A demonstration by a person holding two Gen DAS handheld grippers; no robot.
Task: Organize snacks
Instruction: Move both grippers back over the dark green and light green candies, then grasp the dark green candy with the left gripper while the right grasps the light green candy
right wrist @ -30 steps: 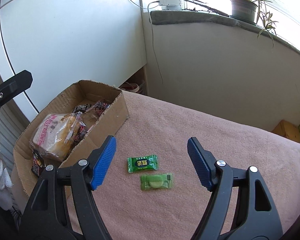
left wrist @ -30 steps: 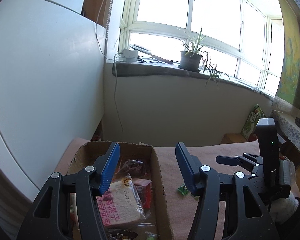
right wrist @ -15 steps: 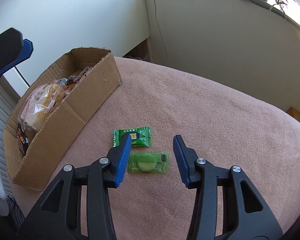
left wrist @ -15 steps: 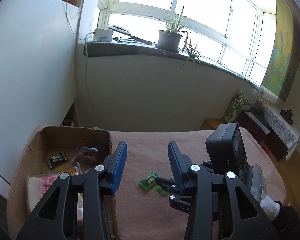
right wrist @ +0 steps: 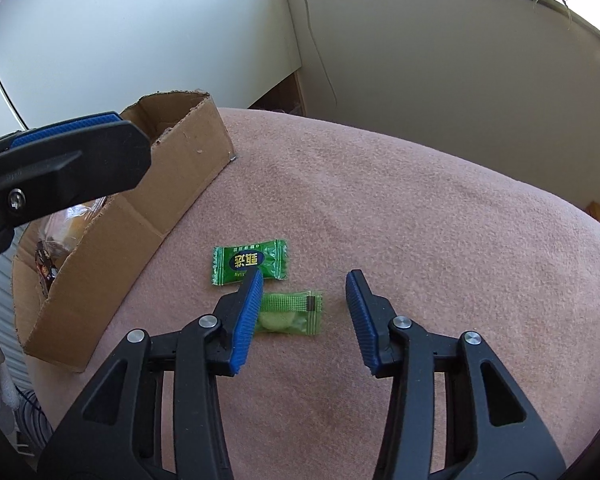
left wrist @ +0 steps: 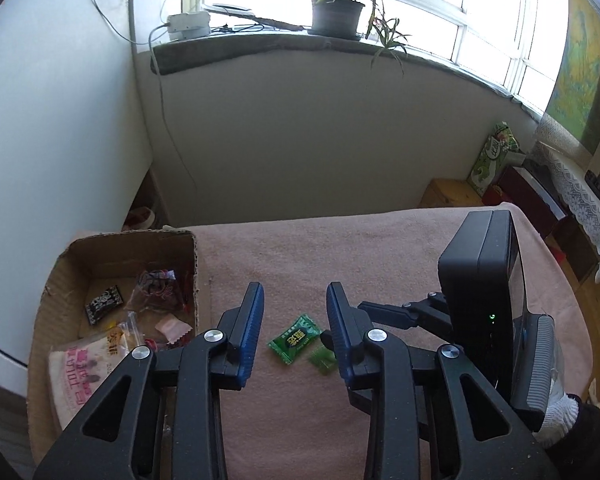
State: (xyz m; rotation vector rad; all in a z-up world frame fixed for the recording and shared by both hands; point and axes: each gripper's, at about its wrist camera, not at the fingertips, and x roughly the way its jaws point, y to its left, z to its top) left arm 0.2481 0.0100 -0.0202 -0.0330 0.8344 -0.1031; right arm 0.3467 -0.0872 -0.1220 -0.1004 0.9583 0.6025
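Left tongs (left wrist: 295, 320): being narrowed, gripping nothing, over dark green candy (left wrist: 296, 338).
Right tongs (right wrist: 304, 304): parted, straddling pale green candy (right wrist: 291, 312).
Risk: wrappers being nudged together; tongs possibly colliding.

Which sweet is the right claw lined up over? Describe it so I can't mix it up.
Start at the cardboard box on the pink blanket. Two green sweets lie beside it. It's the paler see-through sweet, not the darker sweet with printed lettering.

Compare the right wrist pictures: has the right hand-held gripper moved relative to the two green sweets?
Yes. The right hand-held gripper has come down toward the sweets, its jaws narrowing to straddle the pale green sweet.
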